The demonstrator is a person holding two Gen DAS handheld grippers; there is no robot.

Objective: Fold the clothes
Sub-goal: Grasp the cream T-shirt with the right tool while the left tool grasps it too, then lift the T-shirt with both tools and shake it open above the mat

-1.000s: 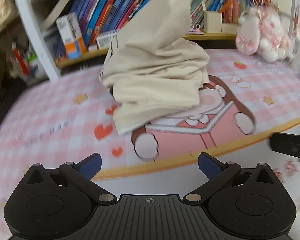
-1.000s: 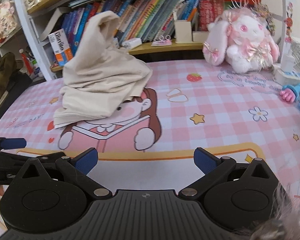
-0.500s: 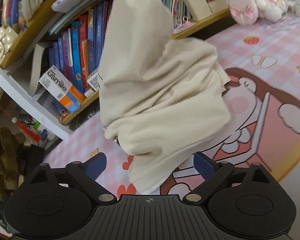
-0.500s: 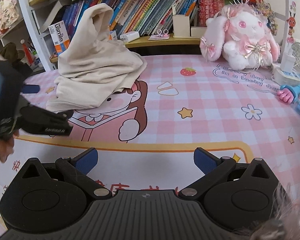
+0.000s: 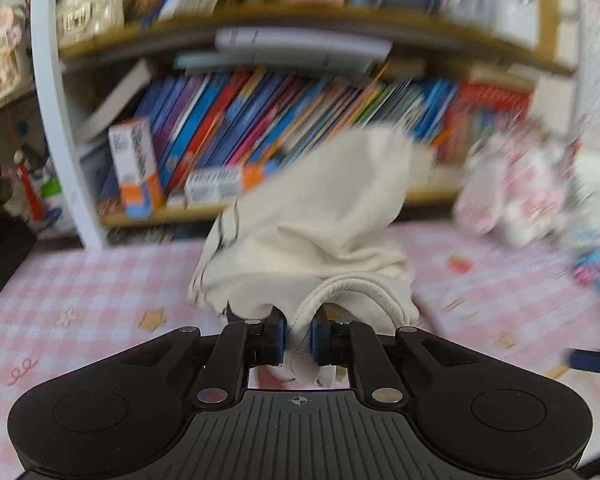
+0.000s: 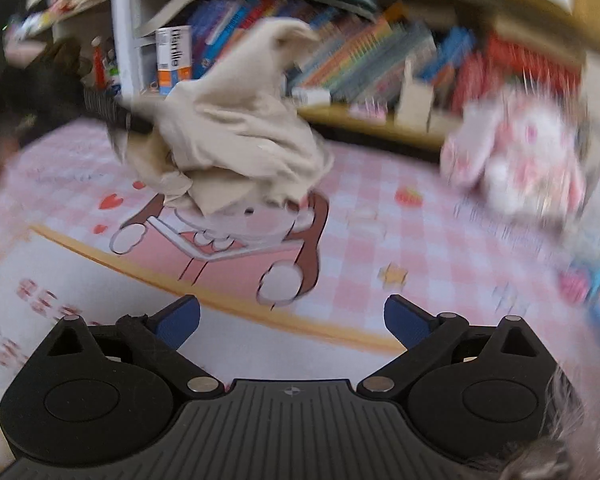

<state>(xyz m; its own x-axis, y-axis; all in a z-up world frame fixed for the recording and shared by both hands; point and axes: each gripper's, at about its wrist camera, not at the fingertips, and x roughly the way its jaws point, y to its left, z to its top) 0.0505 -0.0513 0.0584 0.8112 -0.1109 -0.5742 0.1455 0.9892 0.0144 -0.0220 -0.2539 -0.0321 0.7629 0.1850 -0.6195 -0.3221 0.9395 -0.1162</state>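
The pink checked tablecloth point(image 6: 380, 216) covers the whole work surface, printed with a cartoon figure holding a book, hearts, stars and a strawberry. Behind it, at 12 o'clock in both views, runs a wooden bookshelf point(image 5: 284, 28) packed with leaning colourful books point(image 5: 300, 120); an orange-and-white box point(image 5: 136, 168) stands at its 9 o'clock end. A pink-and-white plush rabbit point(image 6: 516, 160) sits at 3 o'clock on the cloth, badly blurred.

The cream garment point(image 6: 244, 136) is heaped on the cloth over the cartoon's head, at about 11 o'clock in the right wrist view, with 1 peak of fabric rising in front of the books. Its lower edge lies crumpled on the cloth.

The left gripper point(image 5: 299, 338) is clamped on the cream garment: its 2 blue pads are pressed close, with a ribbed hem pinched between them and looping up just above. In the right wrist view it reaches the heap from 9 o'clock.

The right gripper point(image 6: 292, 318) has its 2 blue-tipped fingers spread wide, nothing between them, near the printed border at 6 o'clock and well apart from the heap.
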